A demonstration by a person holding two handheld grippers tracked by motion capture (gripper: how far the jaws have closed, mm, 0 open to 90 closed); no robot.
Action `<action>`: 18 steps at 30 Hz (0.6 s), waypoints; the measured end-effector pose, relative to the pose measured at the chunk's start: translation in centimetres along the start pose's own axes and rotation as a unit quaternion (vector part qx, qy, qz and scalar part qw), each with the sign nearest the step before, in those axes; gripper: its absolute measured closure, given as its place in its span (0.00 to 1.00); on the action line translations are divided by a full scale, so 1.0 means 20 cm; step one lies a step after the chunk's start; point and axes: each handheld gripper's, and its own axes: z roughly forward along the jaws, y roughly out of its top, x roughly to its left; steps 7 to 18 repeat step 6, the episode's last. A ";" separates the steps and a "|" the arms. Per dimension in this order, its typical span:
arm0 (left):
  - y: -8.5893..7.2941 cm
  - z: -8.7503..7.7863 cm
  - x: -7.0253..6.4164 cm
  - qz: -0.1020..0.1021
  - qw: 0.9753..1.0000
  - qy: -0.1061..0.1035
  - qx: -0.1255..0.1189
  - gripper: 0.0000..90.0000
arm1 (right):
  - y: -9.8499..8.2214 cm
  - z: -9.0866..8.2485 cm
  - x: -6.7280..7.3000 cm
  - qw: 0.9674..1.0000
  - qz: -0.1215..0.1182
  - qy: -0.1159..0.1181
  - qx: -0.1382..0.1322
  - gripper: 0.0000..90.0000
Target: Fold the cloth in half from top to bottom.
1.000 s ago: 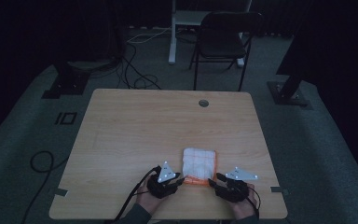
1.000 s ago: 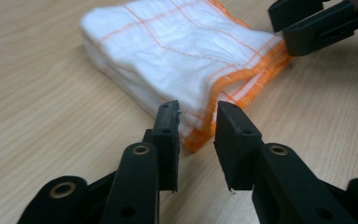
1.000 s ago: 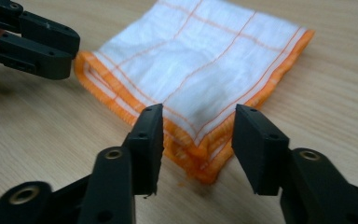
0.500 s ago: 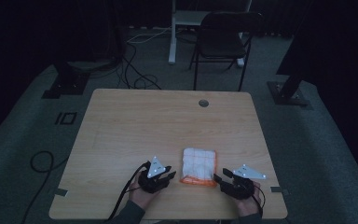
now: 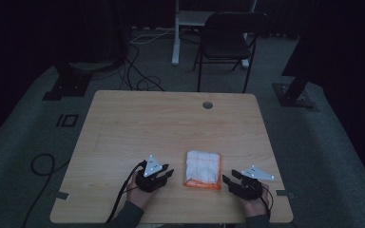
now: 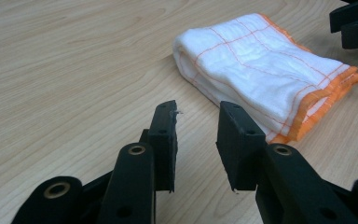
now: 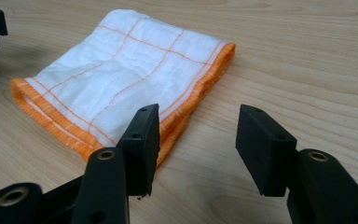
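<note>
high view showed a folded white cloth [image 5: 203,169] with orange edging (orange grid lines across it) lying flat near the table's [image 5: 138,123] front edge, between the two grippers. left gripper [image 5: 164,174] rested just beside it, jaws apart and empty. right gripper [image 5: 229,180] rested near its other side, jaws wider apart, holding nothing. neither touched the cloth.

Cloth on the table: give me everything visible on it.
The cloth is white with a thin orange grid and orange stitched edges, soft woven fabric by its look. It is folded into a thick multi-layer rectangle and lies flat on the wooden table, near the person's edge, between the two grippers. Neither the left gripper nor the right gripper touches it; both are open beside it.
</note>
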 end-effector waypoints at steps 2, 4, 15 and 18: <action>0.00 0.00 0.00 0.000 1.000 0.000 0.001 0.76 | 0.00 0.00 0.00 1.000 0.001 -0.001 0.000 0.55; -0.01 0.00 0.01 0.000 1.000 0.003 0.002 0.76 | 0.00 0.00 -0.01 1.000 0.003 -0.002 0.001 0.55; -0.01 0.00 0.02 -0.002 1.000 0.005 0.004 0.76 | 0.00 0.00 -0.01 1.000 0.003 -0.002 0.003 0.55; -0.01 0.00 0.02 -0.002 1.000 0.005 0.004 0.76 | 0.00 0.00 -0.01 1.000 0.003 -0.002 0.003 0.55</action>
